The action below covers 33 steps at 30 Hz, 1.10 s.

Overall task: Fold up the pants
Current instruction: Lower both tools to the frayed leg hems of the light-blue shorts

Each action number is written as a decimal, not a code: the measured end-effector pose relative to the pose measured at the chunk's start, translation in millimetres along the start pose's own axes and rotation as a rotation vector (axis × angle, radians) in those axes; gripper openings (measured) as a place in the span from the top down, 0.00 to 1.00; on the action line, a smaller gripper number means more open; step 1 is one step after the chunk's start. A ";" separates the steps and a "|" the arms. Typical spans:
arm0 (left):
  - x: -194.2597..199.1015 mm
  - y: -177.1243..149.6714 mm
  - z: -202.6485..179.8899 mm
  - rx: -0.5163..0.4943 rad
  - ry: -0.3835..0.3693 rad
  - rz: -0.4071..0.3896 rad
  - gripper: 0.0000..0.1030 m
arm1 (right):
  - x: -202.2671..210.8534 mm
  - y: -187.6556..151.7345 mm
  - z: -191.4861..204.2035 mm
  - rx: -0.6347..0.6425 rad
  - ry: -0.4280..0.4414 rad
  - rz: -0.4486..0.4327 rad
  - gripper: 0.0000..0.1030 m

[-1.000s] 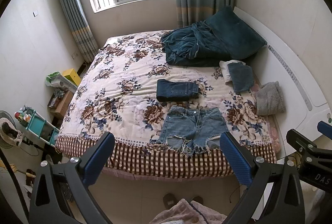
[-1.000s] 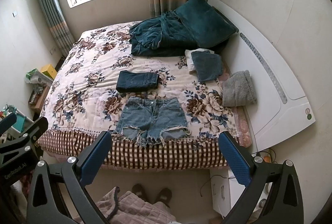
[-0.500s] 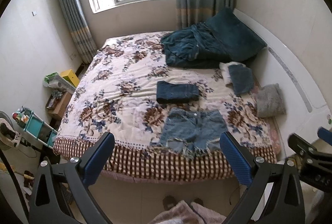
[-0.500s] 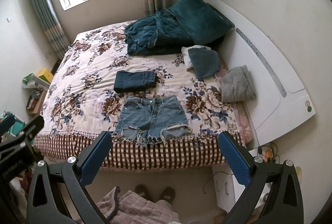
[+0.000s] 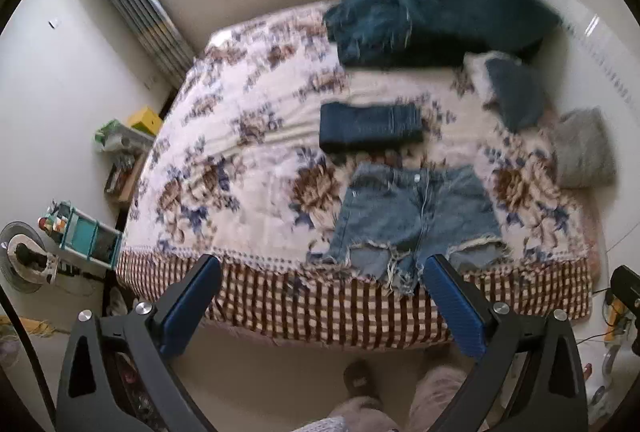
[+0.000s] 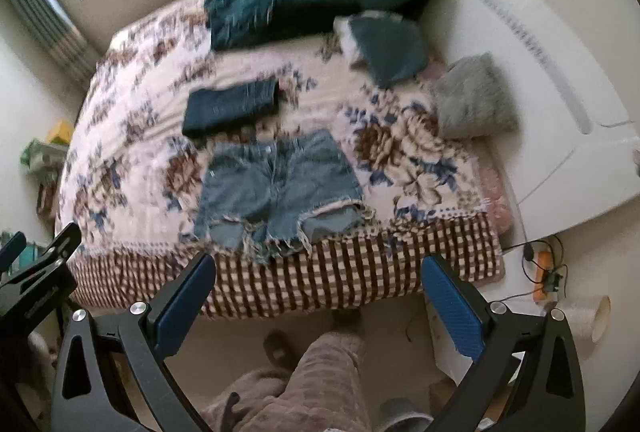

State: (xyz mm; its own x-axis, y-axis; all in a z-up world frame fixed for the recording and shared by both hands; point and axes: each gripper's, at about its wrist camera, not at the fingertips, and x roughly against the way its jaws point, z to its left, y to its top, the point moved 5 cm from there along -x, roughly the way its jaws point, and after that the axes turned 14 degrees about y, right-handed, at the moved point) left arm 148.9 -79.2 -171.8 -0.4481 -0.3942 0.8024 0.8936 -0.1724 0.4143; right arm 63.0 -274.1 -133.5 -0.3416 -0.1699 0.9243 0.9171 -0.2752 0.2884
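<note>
Light blue denim shorts [image 5: 416,220] lie flat on the floral bed near its front edge, frayed hems toward me; they also show in the right wrist view [image 6: 276,188]. A folded dark blue pair [image 5: 370,126] lies just behind them, also in the right wrist view [image 6: 232,106]. My left gripper [image 5: 320,292] is open and empty, in the air short of the bed edge. My right gripper [image 6: 318,290] is open and empty, also short of the edge. Both views are blurred.
The floral bedspread [image 5: 240,152] has a checked border [image 5: 320,308] hanging over the front. A teal blanket and pillow [image 5: 432,12], a small pillow [image 5: 512,92] and a grey towel [image 5: 584,148] lie at the back and right. A white headboard [image 6: 540,72] stands right. My legs and slippers [image 6: 320,360] are below.
Both grippers have moved closer to the bed and tilted down; the shorts appear larger and nearer. Both stay open and empty.
</note>
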 end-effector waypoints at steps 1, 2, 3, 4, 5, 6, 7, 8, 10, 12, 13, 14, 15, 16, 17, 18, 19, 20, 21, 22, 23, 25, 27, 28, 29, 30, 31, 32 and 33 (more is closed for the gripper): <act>-11.3 -1.6 -9.6 -0.001 0.008 0.017 0.00 | -16.8 5.1 -9.2 0.005 0.002 0.022 0.00; -24.5 -3.0 -20.4 -0.003 0.024 0.035 0.00 | -32.7 11.3 -18.6 0.012 0.003 0.042 0.00; -39.6 1.1 -40.8 -0.011 0.030 0.067 0.00 | -51.1 20.4 -29.4 0.022 0.004 0.071 0.00; -50.6 -1.6 -48.3 -0.010 0.033 0.082 0.00 | -73.9 31.2 -43.2 0.034 0.013 0.107 0.00; -64.7 -1.4 -60.6 -0.010 0.050 0.103 0.00 | -88.4 38.7 -51.9 0.039 0.021 0.126 0.00; -80.5 0.9 -77.4 -0.013 0.062 0.134 0.00 | -107.3 48.4 -63.1 0.045 0.032 0.158 0.00; -97.8 1.2 -95.8 -0.010 0.060 0.169 0.00 | -128.2 58.2 -75.0 0.053 0.043 0.193 0.00; -112.9 1.0 -112.1 -0.005 0.061 0.194 0.00 | -147.0 67.3 -87.5 0.059 0.049 0.224 0.00; -142.8 2.5 -145.8 -0.005 0.059 0.242 0.00 | -196.2 90.1 -114.9 0.071 0.071 0.299 0.00; -174.1 1.0 -179.1 0.000 0.048 0.284 0.00 | -236.5 106.3 -135.7 0.080 0.081 0.353 0.00; -189.3 -1.4 -197.2 0.003 0.040 0.296 0.00 | -253.4 113.8 -144.2 0.084 0.088 0.372 0.00; -210.8 -4.6 -219.5 0.004 0.031 0.311 0.00 | -275.7 121.9 -154.6 0.088 0.100 0.395 0.04; -226.3 -9.5 -235.7 -0.003 0.023 0.334 0.00 | -289.0 126.0 -160.8 0.088 0.107 0.412 0.09; -244.8 -15.9 -254.5 -0.002 0.010 0.363 0.01 | -313.3 133.6 -169.5 0.091 0.121 0.444 0.14; -258.2 -22.7 -269.2 0.010 -0.013 0.392 0.02 | -330.2 137.7 -174.7 0.095 0.130 0.468 0.24; -267.2 -28.3 -280.6 0.029 -0.043 0.424 0.06 | -350.4 143.2 -180.9 0.106 0.136 0.499 0.29; -277.3 -36.8 -293.8 0.059 -0.069 0.466 0.09 | -373.4 149.6 -187.3 0.122 0.134 0.531 0.29; -282.7 -42.1 -303.9 0.076 -0.084 0.496 0.10 | -391.5 154.2 -191.3 0.138 0.129 0.553 0.29; -288.7 -51.7 -318.1 0.100 -0.109 0.534 0.10 | -411.2 158.8 -194.3 0.157 0.124 0.575 0.29; -290.7 -59.1 -331.5 0.114 -0.123 0.558 0.10 | -425.7 162.5 -195.8 0.173 0.125 0.594 0.29; -292.8 -63.2 -343.6 0.129 -0.143 0.574 0.10 | -438.1 164.5 -194.9 0.204 0.125 0.612 0.29; -293.5 -72.8 -369.7 0.172 -0.202 0.599 0.10 | -470.9 174.0 -196.9 0.241 0.126 0.647 0.29; -293.0 -81.0 -399.3 0.187 -0.240 0.607 0.10 | -494.7 180.8 -197.5 0.287 0.120 0.669 0.29; -293.9 -85.0 -416.8 0.170 -0.252 0.606 0.10 | -509.6 183.9 -197.1 0.304 0.118 0.682 0.29; -296.0 -89.3 -431.0 0.152 -0.255 0.613 0.12 | -519.8 185.5 -195.4 0.320 0.119 0.690 0.29; -299.0 -93.9 -444.1 0.143 -0.267 0.624 0.26 | -536.3 188.8 -194.7 0.341 0.114 0.695 0.29; -302.1 -97.1 -451.9 0.141 -0.278 0.638 0.35 | -546.4 189.6 -193.1 0.355 0.112 0.703 0.29; -307.3 -101.1 -460.5 0.139 -0.270 0.653 0.35 | -556.6 190.8 -192.2 0.359 0.117 0.711 0.29; -309.9 -100.8 -463.2 0.145 -0.256 0.643 0.35 | -570.7 191.4 -190.3 0.353 0.134 0.726 0.29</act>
State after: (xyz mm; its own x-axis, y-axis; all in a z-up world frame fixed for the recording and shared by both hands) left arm 209.2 -357.7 -661.3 0.1594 -0.1500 0.9758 0.9789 0.1524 -0.1365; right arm 394.4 -409.9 -653.4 0.3614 -0.3085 0.8799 0.9222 0.2575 -0.2885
